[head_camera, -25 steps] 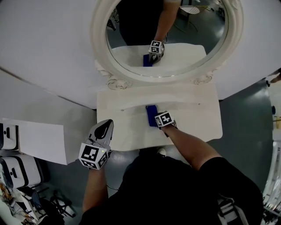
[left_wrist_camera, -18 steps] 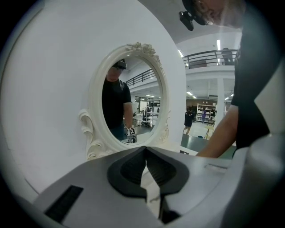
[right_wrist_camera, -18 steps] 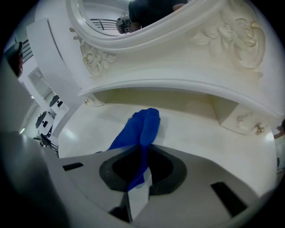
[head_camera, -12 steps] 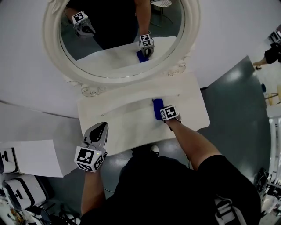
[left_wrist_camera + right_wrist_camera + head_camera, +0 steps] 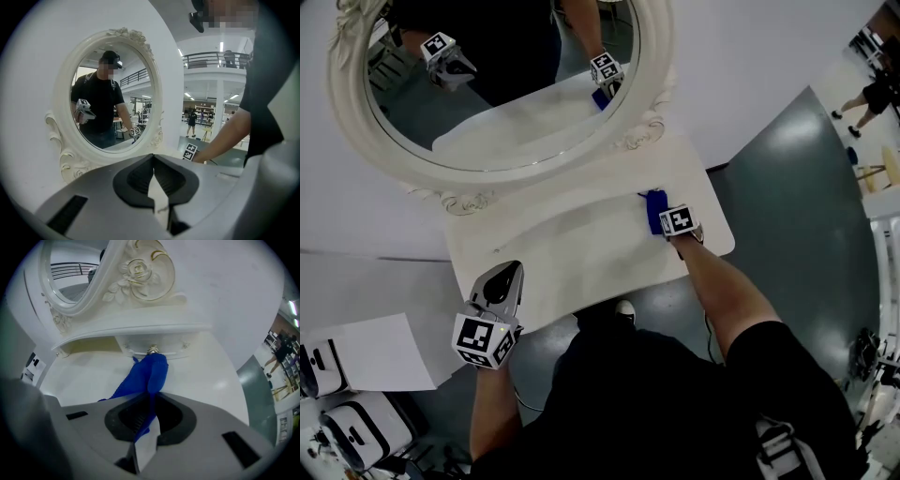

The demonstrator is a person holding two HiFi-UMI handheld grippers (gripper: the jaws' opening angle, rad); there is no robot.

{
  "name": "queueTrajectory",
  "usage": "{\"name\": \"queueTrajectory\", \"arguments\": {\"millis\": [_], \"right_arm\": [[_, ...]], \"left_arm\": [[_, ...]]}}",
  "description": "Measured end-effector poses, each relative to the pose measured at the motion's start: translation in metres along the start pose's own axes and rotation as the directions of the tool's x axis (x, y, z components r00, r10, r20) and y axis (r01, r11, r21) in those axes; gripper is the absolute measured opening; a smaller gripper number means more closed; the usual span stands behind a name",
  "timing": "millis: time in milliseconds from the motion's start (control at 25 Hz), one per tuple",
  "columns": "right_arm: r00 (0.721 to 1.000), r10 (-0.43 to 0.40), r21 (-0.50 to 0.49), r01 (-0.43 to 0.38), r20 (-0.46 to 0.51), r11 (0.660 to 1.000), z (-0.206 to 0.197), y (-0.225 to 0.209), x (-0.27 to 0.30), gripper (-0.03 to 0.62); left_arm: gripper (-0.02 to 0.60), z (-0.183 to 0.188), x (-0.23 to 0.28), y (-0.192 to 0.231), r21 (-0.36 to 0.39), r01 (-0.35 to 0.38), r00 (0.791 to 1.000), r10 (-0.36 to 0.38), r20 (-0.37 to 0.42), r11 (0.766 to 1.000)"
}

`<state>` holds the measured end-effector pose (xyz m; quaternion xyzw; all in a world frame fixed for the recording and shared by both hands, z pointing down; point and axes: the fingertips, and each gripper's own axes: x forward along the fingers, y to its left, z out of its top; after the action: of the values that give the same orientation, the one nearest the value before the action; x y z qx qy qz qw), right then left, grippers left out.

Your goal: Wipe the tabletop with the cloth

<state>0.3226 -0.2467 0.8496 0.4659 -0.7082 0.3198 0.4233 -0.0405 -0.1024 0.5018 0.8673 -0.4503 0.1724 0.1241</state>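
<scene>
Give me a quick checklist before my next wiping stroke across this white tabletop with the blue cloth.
1. Blue fabric cloth clamped in the right hand-held gripper: ok, jaws shut on it.
2. Cloth lying on the white tabletop: ok.
3. Left hand-held gripper out of the wiping path: ok, shut, empty, at the front left edge.
4. Room to wipe rightward: not ok, the cloth is near the right end; leftward looks better.
5. Cloth tip clear of the small metal knob at the back: cannot tell.

The person wears a black, short-sleeved T-shirt [image 5: 656, 403]. The left gripper [image 5: 510, 269] and right gripper [image 5: 662, 208] are smooth grey shells with black jaw pads, each bearing a white cube of black square markers.
</scene>
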Motion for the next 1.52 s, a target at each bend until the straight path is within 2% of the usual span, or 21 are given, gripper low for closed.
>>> {"name": "queueTrajectory", "arguments": {"millis": [160,280,480,600,640,720,800,880,1040,1240,1360,1520], "right_arm": [[0.999,-0.05,0.038,0.049,0.004,0.998,-0.007,-0.041,-0.007,0.036],[0.998,-0.064,0.058,0.063,0.007,0.996,-0.01,-0.056,-0.006,0.036],[0.99,-0.139,0.055,0.139,-0.005,0.989,-0.014,-0.101,-0.018,0.035],[0.997,-0.083,0.09,0.083,-0.004,0.992,-0.02,-0.095,-0.019,0.035],[0.996,-0.088,0.095,0.089,-0.009,0.992,-0.023,-0.099,-0.021,0.035],[0.987,-0.162,0.077,0.164,-0.021,0.984,-0.023,-0.116,-0.027,0.035],[0.986,-0.165,0.072,0.165,-0.005,0.984,-0.015,-0.112,-0.031,0.035],[0.993,-0.117,0.061,0.115,0.023,0.991,-0.003,-0.088,-0.035,0.035],[0.997,-0.002,-0.028,0.004,0.072,1.0,0.019,-0.014,-0.045,0.034],[0.979,0.164,-0.126,-0.149,0.118,0.981,0.043,0.102,-0.056,0.034],[0.952,0.282,-0.195,-0.256,0.121,0.947,0.056,0.189,-0.059,0.034],[0.895,0.44,-0.301,-0.399,0.08,0.866,0.066,0.314,-0.066,0.034]], "left_arm": [[0.012,-0.001,0.012,-0.008,0.002,0.021,1.0,-0.021,-0.012,1.0],[0.012,-0.003,0.011,-0.009,0.016,0.021,0.999,-0.021,-0.031,1.0],[0.012,-0.002,0.013,-0.018,0.018,0.016,0.999,-0.015,-0.037,1.0],[0.012,-0.007,0.007,-0.023,0.01,0.01,0.999,-0.009,-0.054,1.0],[0.012,-0.007,0.006,-0.024,0.008,0.007,0.998,-0.006,-0.055,1.0],[0.012,-0.004,0.002,-0.023,0.005,-0.009,0.999,0.009,-0.049,1.0],[0.012,-0.003,-0.005,-0.019,-0.001,-0.033,0.999,0.033,-0.038,0.999],[0.012,-0.004,-0.013,-0.017,-0.009,-0.058,0.998,0.058,-0.03,0.998],[0.012,-0.006,-0.033,-0.009,-0.025,-0.102,0.995,0.102,-0.014,0.994],[0.012,-0.007,-0.064,0.011,-0.042,-0.147,0.989,0.148,0.025,0.988],[0.012,-0.014,-0.089,0.025,-0.053,-0.185,0.982,0.187,0.041,0.981],[0.012,-0.028,-0.126,0.045,-0.085,-0.234,0.97,0.239,0.046,0.968]]}}
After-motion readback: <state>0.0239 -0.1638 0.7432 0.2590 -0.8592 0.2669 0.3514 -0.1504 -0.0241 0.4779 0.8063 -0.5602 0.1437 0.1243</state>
